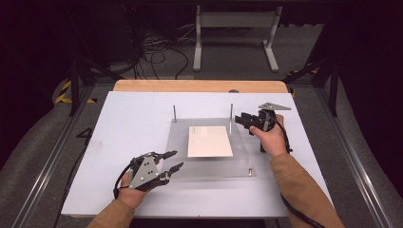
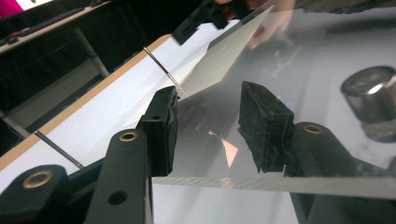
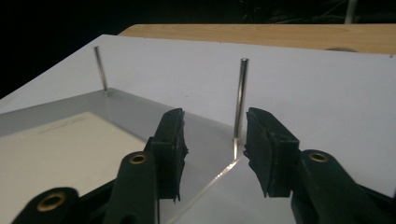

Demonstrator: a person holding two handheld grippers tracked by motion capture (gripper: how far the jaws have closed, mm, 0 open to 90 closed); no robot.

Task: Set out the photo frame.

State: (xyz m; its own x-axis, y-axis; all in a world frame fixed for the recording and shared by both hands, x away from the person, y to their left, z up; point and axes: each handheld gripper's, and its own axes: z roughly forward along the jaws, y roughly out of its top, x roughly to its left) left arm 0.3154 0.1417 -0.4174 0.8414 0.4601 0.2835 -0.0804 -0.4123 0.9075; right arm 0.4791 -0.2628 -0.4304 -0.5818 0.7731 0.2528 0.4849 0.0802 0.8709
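Now both the left gripper (image 1: 174, 160) and the right gripper (image 1: 239, 118) stand parted, empty, beside the clear plate (image 1: 209, 168).

One clear plate (image 1: 209, 164), one white sheet (image 1: 209, 141), two upright pins (image 1: 174, 113), two grippers (image 1: 172, 160).

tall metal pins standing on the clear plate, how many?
2. One pin stands at the clear plate's far left corner, the other pin at its far right corner, just ahead of the right tongs. A short stud sits near right.

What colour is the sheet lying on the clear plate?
Cream white sheet, plain; the high view shows it best.
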